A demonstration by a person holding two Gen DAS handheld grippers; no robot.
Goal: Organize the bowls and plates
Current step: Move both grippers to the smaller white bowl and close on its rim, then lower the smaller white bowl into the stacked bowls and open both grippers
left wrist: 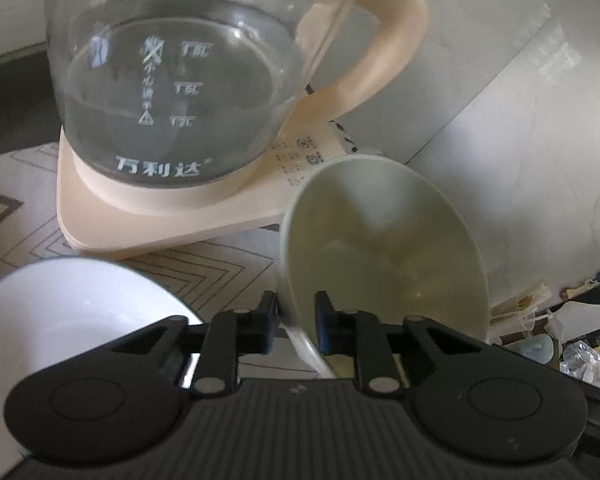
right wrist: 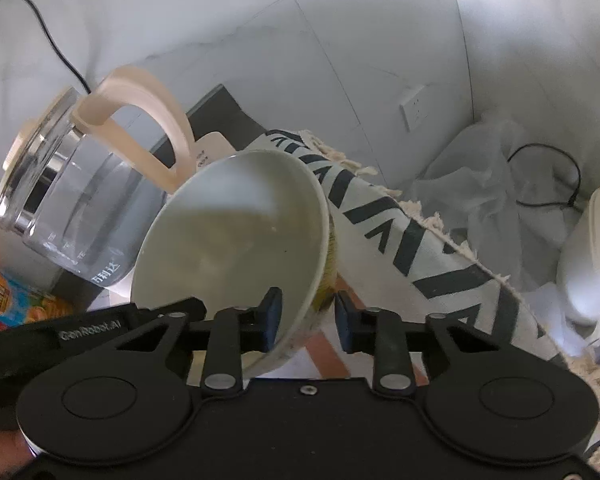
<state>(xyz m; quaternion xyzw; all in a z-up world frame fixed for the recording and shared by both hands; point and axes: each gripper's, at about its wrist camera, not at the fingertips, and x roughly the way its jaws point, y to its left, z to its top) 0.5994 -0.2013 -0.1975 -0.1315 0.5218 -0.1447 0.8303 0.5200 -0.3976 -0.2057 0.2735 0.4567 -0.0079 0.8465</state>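
The white bowl [left wrist: 60,312] is sitting cut off at lower left. Both the left tongs [left wrist: 296,320] and right tongs [right wrist: 306,320] are pinching, narrowly parted, the green bowl's [right wrist: 236,240] rim at frame centre, beside the kettle [left wrist: 172,92].

The kettle [left wrist: 172,92] is clear, glossy glass with a smooth cream plastic handle [left wrist: 384,40] and base [left wrist: 100,216]. Both grippers' fingers [right wrist: 270,320] are matt black plastic, with bare metal pivot pins. The pale green bowl [left wrist: 388,248] and the white bowl [left wrist: 60,312] look glazed — smooth ceramic. The tablecloth [right wrist: 400,232] is woven cloth with a rough fringed edge.
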